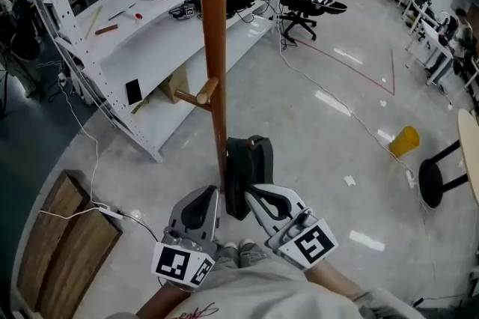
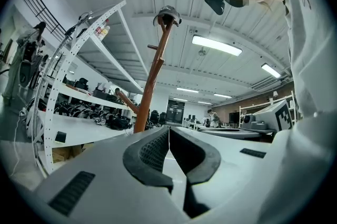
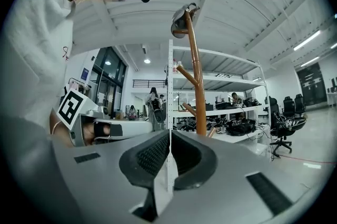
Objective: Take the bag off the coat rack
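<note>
A tall wooden coat rack (image 1: 215,48) with side pegs stands right in front of me. A dark bag (image 1: 249,174) sits close against the pole's lower part; whether it hangs or rests on the floor I cannot tell. My left gripper (image 1: 200,207) and right gripper (image 1: 273,205) flank it, both pointing upward. In the left gripper view the gripper (image 2: 169,131) is shut and empty, with the rack (image 2: 152,86) beyond it. In the right gripper view the gripper (image 3: 169,133) is shut and empty too. A grey thing (image 3: 181,20) caps the pole's top.
White shelving (image 1: 150,48) with gear runs along the left and back. Wooden boards (image 1: 60,250) lie at the lower left, with a white cable (image 1: 82,153) beside them. A yellow bucket (image 1: 404,140), a black stool (image 1: 434,179) and office chairs (image 1: 303,7) stand to the right.
</note>
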`<state>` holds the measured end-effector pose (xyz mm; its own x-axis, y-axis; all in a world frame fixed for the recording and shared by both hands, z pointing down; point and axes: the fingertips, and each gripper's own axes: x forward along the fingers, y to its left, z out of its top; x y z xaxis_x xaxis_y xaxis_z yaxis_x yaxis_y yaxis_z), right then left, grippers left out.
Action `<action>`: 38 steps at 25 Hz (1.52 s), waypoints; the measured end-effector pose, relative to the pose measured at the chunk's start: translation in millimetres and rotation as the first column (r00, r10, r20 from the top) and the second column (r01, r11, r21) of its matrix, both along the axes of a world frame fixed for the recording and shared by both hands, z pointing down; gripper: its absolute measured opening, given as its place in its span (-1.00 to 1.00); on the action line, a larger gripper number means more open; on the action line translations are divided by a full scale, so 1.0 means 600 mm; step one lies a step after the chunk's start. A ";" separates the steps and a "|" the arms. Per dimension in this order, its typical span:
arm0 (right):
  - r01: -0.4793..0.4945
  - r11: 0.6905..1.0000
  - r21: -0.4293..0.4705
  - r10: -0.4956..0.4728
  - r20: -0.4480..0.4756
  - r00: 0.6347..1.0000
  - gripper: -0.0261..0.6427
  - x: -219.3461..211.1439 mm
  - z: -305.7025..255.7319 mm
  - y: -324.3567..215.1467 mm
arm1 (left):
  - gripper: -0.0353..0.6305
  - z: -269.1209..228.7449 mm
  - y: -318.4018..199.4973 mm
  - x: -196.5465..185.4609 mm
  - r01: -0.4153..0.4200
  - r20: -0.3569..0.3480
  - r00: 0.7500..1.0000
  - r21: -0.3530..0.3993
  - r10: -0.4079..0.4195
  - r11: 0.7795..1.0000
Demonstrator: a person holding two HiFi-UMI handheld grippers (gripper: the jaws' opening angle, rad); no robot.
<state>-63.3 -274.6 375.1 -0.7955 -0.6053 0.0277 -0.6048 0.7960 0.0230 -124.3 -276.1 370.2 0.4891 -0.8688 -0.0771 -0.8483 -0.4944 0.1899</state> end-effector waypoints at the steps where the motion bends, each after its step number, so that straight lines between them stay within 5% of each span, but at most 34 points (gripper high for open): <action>1: 0.000 1.000 -0.011 0.000 0.001 1.000 -0.86 -0.001 0.001 -0.004 | -0.84 0.001 -0.002 0.002 0.001 -0.002 1.000 -0.003 -0.001 1.000; 8: 0.060 0.994 -0.094 -0.061 -0.004 0.998 -0.86 -0.006 0.045 -0.033 | -0.84 0.013 -0.022 0.009 0.030 -0.013 0.999 -0.038 -0.031 0.999; 13: -0.008 0.988 -0.153 -0.014 -0.143 0.990 -0.85 0.005 0.127 -0.098 | -0.84 0.045 -0.025 0.003 0.061 -0.007 0.998 -0.091 -0.062 0.994; 17: -0.051 0.962 -0.267 -0.009 -0.217 0.976 -0.36 0.011 0.227 -0.155 | -0.84 0.070 -0.021 -0.004 0.087 0.001 0.996 -0.140 -0.088 0.986; 22: -0.127 0.940 -0.318 0.050 -0.240 0.969 -0.28 0.019 0.296 -0.224 | -0.84 0.113 -0.017 -0.026 0.133 0.012 0.991 -0.208 -0.134 0.969; 32: -0.028 0.935 -0.354 -0.063 -0.242 0.968 -0.29 -0.048 0.356 -0.257 | -0.84 0.156 -0.019 -0.035 0.151 0.009 0.988 -0.273 -0.154 0.950; 35: 0.030 0.948 -0.317 -0.123 -0.277 0.953 -0.80 -0.058 0.355 -0.246 | -0.84 0.152 -0.018 -0.044 0.166 0.020 0.986 -0.270 -0.167 0.948; 38: 0.047 0.957 -0.286 -0.135 -0.296 0.946 -0.82 -0.061 0.344 -0.239 | -0.84 0.146 -0.019 -0.057 0.181 0.029 0.983 -0.259 -0.180 0.949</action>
